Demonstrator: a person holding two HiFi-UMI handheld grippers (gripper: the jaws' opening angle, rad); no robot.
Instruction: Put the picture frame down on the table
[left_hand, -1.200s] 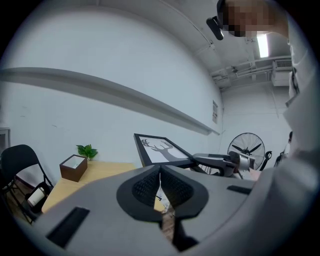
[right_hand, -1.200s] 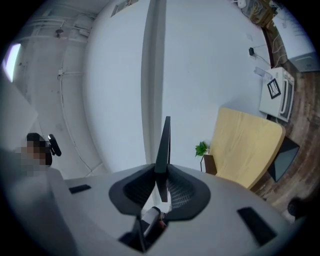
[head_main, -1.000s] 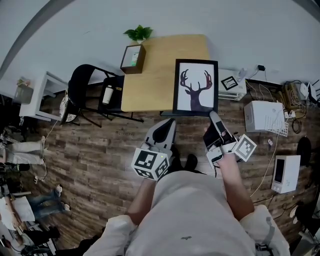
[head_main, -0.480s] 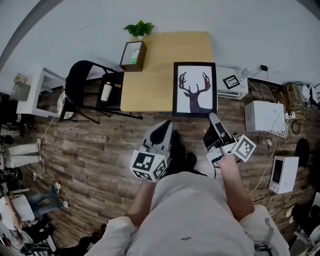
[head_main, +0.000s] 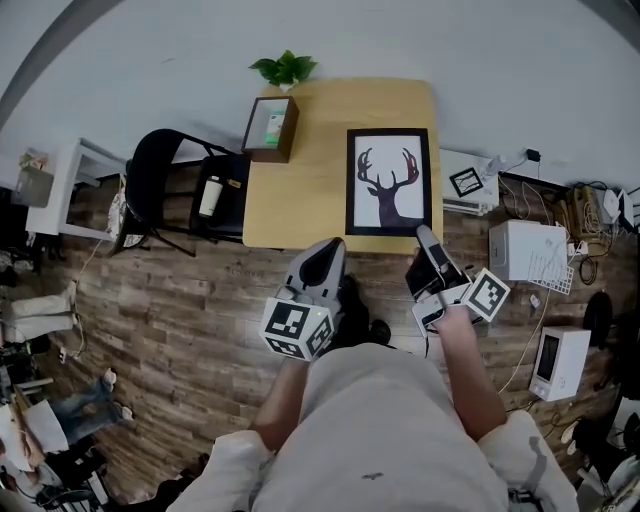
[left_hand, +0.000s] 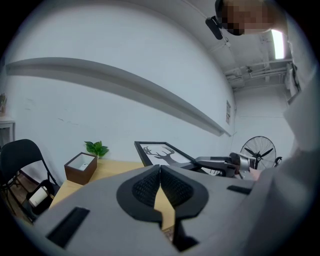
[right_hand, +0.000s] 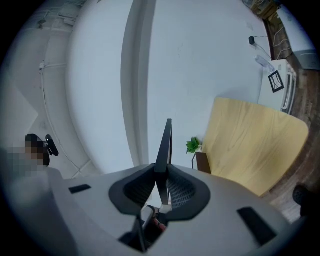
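Your right gripper (head_main: 424, 238) fingers clamp the deer picture frame (head_main: 389, 181) by its near edge, its length running ahead, apparently just above the table (head_main: 300, 160), while your left gripper (head_main: 330, 247) fingers are closed on nothing.

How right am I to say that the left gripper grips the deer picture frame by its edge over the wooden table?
Not quite: the right gripper grips the picture frame by its edge over the wooden table, as the right gripper view shows.

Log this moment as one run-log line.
step: placing, not released | right gripper: shut on picture frame, near corner | left gripper: shut, empty | picture frame: over table, contact unclear
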